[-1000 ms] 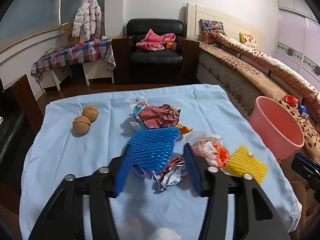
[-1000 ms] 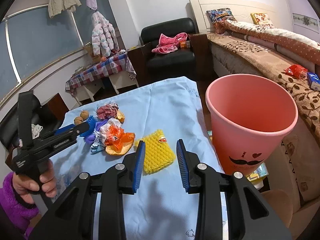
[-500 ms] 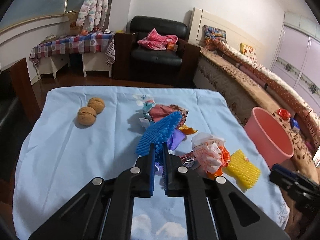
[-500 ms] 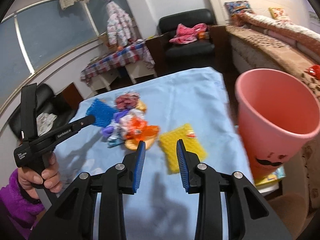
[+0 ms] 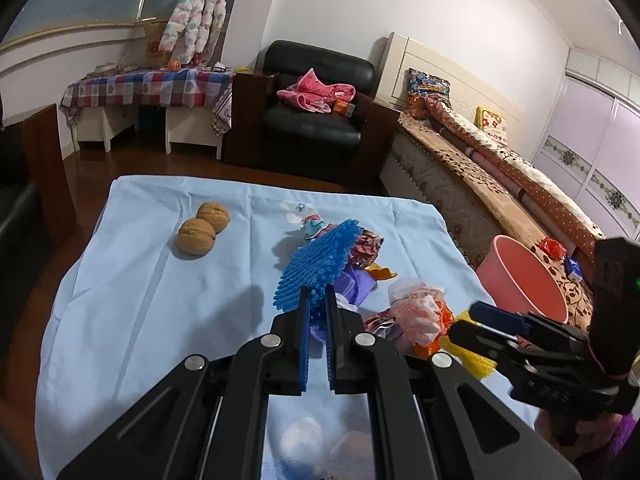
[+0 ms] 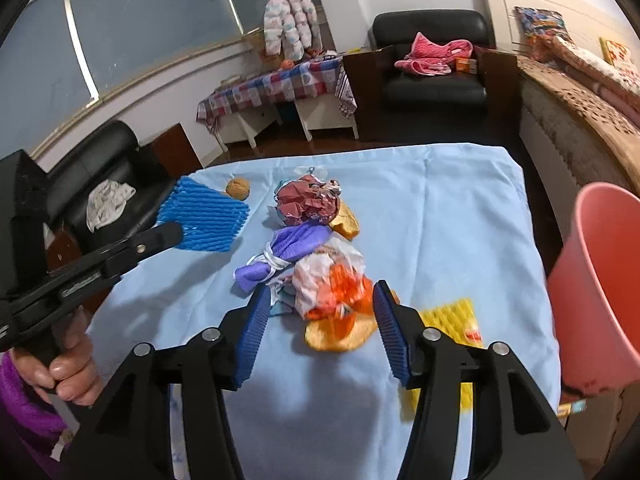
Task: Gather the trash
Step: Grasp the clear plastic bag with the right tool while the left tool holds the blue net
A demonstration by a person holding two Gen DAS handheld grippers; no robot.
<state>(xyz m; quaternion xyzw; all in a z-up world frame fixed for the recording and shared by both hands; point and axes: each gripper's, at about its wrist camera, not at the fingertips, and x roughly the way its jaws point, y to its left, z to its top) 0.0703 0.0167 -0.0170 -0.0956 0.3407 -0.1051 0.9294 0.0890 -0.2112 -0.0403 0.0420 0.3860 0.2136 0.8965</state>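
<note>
Blue foam net (image 5: 316, 268): I am gripping it at its near edge with my left gripper (image 5: 316, 312), and it is standing up off the table, clear of the cloth in the right wrist view (image 6: 202, 216).
Left gripper: my pads are pinching narrowly on the net, with only its thickness between them.
Right gripper (image 6: 322, 312): I am holding it with the jaws spread wide and nothing in them, hovering over the near end of the trash pile.
Trash pile: a white and orange wrapper (image 6: 332, 284) is lying between my right fingers, a purple wrapper (image 6: 292, 248) just beyond it, and a crumpled red wrapper (image 6: 304, 202) farther back.
Yellow foam net (image 6: 456, 316): it is lying flat on the cloth, just to the right of my right finger.
Pink bin (image 6: 600, 280): it is standing off the table's right edge, mouth open and tilted in view.
Walnuts (image 5: 202, 228): two are sitting together, touching, on the left side, well apart from the pile.
Blue tablecloth (image 5: 132, 300): it is covering the whole table.
</note>
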